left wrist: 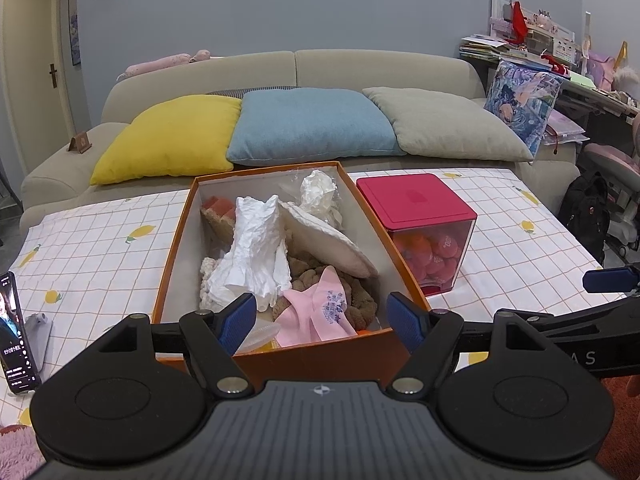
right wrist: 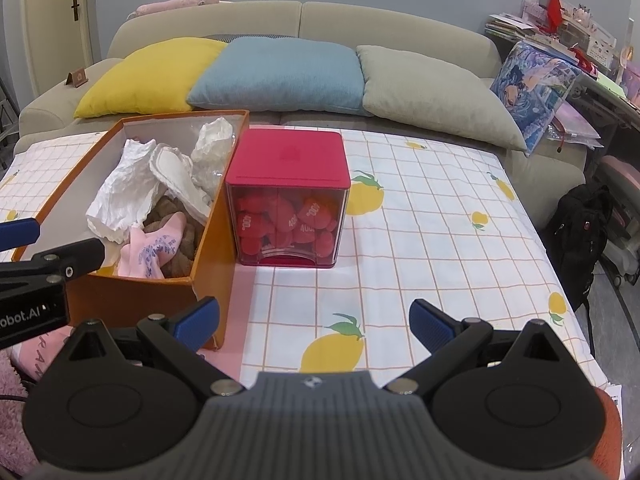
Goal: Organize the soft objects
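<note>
An orange cardboard box (left wrist: 176,236) (right wrist: 132,296) stands on the lemon-print tablecloth. Inside lie crumpled white paper (left wrist: 256,248) (right wrist: 120,192), a pink sock (left wrist: 316,312) (right wrist: 156,248), a brown knitted piece (left wrist: 356,300), a white pad (left wrist: 328,240) and a clear plastic bag (left wrist: 318,190). My left gripper (left wrist: 322,320) hovers open over the box's near end, its blue pads (left wrist: 240,316) empty. My right gripper (right wrist: 314,322) stands open above the cloth to the right of the box, with nothing between its fingers. Its blue tip (left wrist: 608,278) shows at the right edge of the left wrist view.
A clear cube with a red lid (left wrist: 416,198) (right wrist: 288,160), full of red pieces, stands just right of the box. A phone on a stand (left wrist: 16,332) is at the near left. Behind the table a beige sofa (left wrist: 280,64) carries yellow, blue and grey cushions.
</note>
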Demonstrator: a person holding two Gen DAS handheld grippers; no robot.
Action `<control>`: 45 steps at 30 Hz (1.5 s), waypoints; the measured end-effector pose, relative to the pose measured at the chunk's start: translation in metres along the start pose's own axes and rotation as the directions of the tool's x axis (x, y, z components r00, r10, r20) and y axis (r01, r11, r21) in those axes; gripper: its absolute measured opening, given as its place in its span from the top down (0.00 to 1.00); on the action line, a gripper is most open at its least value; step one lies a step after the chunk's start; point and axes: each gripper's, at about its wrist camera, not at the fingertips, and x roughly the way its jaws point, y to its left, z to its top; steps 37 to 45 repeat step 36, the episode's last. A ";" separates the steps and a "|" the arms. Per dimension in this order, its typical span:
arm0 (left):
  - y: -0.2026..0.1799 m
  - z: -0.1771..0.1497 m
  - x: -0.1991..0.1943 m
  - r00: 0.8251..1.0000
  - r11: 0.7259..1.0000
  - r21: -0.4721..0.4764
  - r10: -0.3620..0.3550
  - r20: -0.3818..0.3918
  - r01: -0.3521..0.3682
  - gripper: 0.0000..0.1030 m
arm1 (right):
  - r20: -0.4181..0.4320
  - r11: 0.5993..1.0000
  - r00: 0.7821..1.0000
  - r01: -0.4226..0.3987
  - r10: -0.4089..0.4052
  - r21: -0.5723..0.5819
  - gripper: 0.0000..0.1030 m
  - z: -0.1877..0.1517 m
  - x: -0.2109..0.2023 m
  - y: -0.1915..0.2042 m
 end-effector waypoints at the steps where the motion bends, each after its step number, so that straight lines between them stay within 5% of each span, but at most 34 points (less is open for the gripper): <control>1: 0.000 0.000 0.000 1.000 1.000 0.000 0.000 0.000 0.000 0.16 | -0.001 1.000 1.000 0.000 0.000 -0.001 0.04 0.000 0.000 0.000; 45: 0.001 -0.001 -0.001 1.000 1.000 -0.008 0.000 0.000 0.000 0.16 | -0.019 1.000 1.000 -0.005 0.005 -0.012 0.04 -0.003 0.003 0.001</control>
